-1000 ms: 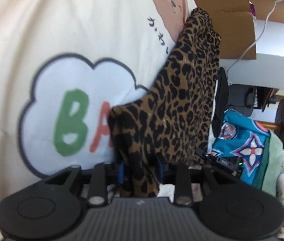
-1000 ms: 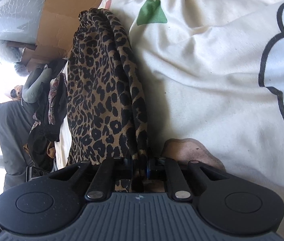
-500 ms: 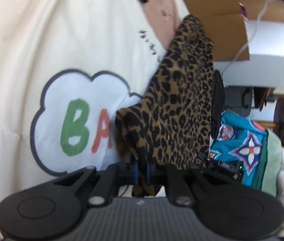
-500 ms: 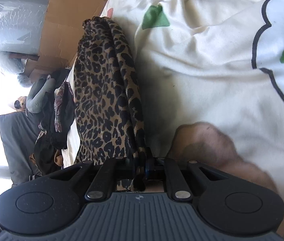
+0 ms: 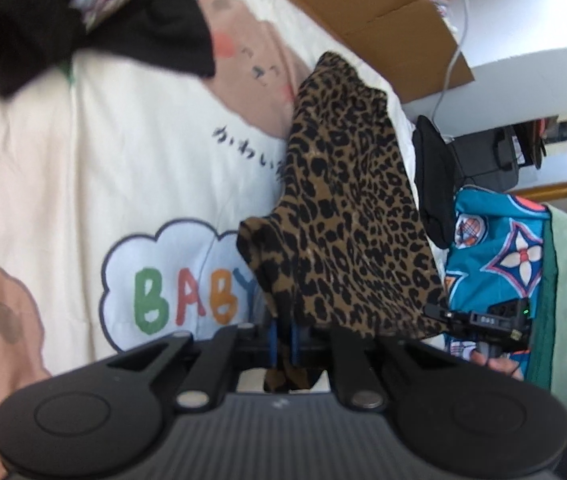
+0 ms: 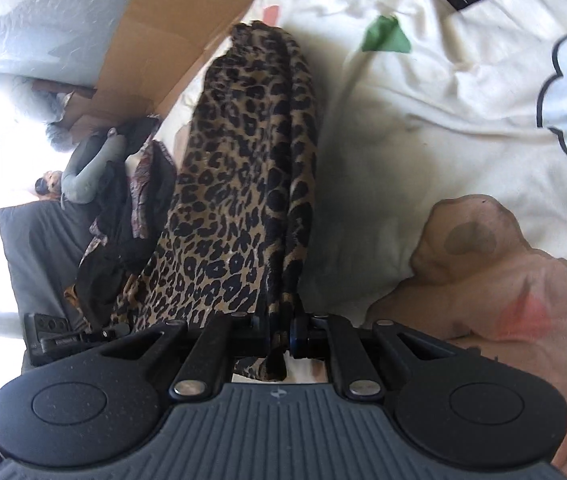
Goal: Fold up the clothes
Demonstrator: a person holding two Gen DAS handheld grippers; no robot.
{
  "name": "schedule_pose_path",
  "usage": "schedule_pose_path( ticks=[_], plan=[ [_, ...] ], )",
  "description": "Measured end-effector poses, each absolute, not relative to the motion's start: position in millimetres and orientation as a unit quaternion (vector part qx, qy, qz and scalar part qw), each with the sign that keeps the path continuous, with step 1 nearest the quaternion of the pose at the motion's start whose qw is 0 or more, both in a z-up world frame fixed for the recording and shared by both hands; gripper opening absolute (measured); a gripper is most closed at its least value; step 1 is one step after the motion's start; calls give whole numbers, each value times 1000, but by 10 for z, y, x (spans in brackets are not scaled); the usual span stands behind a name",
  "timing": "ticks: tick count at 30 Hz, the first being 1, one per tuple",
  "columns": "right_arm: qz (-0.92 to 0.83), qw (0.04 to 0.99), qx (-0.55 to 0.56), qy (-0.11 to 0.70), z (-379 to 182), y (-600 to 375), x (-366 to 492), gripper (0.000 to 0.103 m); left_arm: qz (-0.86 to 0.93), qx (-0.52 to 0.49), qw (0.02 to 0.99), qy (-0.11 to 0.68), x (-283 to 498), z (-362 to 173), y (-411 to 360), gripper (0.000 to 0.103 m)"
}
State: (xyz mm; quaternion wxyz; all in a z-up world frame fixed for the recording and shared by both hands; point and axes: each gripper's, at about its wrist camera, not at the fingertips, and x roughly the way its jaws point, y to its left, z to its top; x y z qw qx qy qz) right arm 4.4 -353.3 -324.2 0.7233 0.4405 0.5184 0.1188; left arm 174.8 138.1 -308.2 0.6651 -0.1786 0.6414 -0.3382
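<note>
Underneath, I see the cream printed blanket [image 5: 83,160] filling most of both views — cartoon bears and a cloud reading BABY [image 5: 187,300]. Leopard-print garment [image 5: 347,216] hangs folded lengthwise, stretched between my two grippers above the blanket's edge. Black clothing [image 5: 83,20] lies at the upper left in the left view; cardboard [image 6: 171,40] stands beyond the bed. Left gripper [image 5: 283,340]: fingers pressed together, pinching one end of the garment. Right gripper [image 6: 281,336]: likewise clamped on the other end — fabric bunched between its pads.
</note>
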Motion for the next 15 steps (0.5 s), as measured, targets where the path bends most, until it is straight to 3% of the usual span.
schedule_pose_path(
  ticks=[15],
  plan=[
    [126, 745, 375, 538, -2417, -3370, -19, 6, -352, -126, 668, 643, 1836, -2406, 1209, 6]
  ],
)
